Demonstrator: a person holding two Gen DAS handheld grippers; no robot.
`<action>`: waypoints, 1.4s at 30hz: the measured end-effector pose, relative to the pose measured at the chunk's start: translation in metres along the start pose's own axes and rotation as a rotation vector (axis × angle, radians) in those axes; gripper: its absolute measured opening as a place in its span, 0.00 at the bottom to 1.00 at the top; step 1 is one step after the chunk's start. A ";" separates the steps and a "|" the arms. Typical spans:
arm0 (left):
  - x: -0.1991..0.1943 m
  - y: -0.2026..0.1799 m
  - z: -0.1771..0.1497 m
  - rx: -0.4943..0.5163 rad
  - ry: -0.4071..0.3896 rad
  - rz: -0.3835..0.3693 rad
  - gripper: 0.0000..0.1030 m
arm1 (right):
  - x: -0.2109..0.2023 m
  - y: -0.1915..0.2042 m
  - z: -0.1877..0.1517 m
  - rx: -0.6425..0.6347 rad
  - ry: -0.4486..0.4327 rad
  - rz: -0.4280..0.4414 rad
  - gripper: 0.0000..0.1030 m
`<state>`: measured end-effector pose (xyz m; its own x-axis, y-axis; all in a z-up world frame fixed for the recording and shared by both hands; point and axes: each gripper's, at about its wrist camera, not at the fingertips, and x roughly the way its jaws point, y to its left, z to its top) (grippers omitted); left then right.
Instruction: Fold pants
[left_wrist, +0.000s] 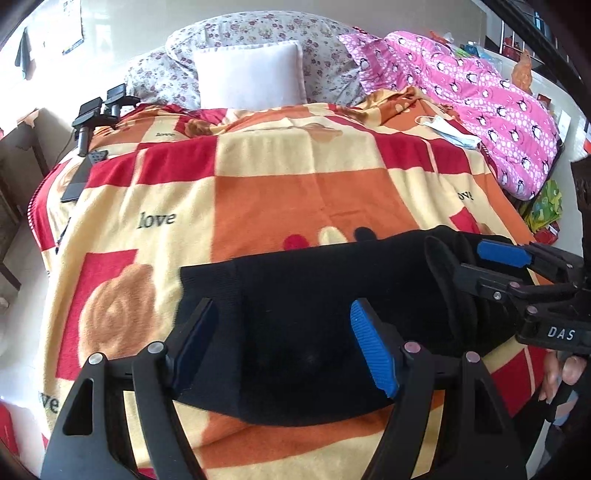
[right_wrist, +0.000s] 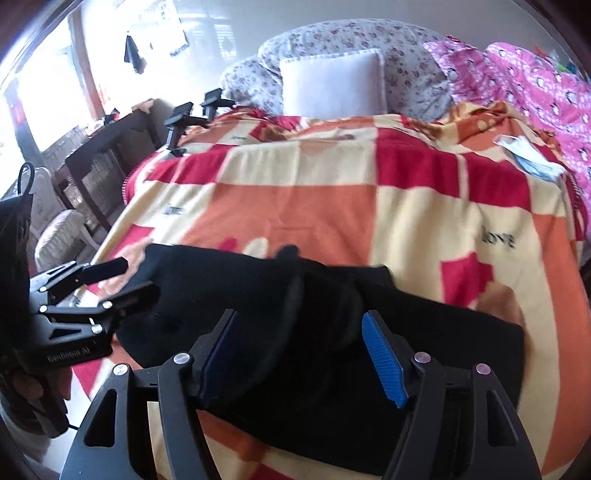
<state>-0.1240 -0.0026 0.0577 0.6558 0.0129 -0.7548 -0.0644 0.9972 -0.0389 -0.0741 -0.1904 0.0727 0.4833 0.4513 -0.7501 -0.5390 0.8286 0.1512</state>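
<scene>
Lots of bare blanket (left_wrist: 266, 192) lies past the black pants (left_wrist: 314, 314), up to the white pillow (left_wrist: 249, 75), and more to their left. I see the pants lying flat near the bed's front edge, in a dark folded bundle. My left gripper (left_wrist: 284, 343) and my right gripper (right_wrist: 306, 354) hang over them, both spread wide, pinching nothing.

My left gripper (left_wrist: 280, 325) & right gripper (right_wrist: 299, 332): both low, side by side, jaws spread wide, nothing gripped.
</scene>
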 end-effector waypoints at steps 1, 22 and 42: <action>-0.002 0.004 -0.001 -0.007 0.000 0.006 0.72 | 0.003 0.004 0.002 -0.007 0.002 0.003 0.70; -0.007 0.086 -0.037 -0.171 0.123 0.006 0.82 | 0.076 0.092 0.047 -0.198 0.063 0.177 0.74; 0.037 0.075 -0.027 -0.254 0.109 -0.188 0.40 | 0.142 0.100 0.054 -0.170 0.134 0.358 0.32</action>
<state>-0.1254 0.0709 0.0092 0.5907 -0.1913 -0.7839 -0.1442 0.9308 -0.3359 -0.0221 -0.0257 0.0162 0.1567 0.6442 -0.7486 -0.7684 0.5558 0.3175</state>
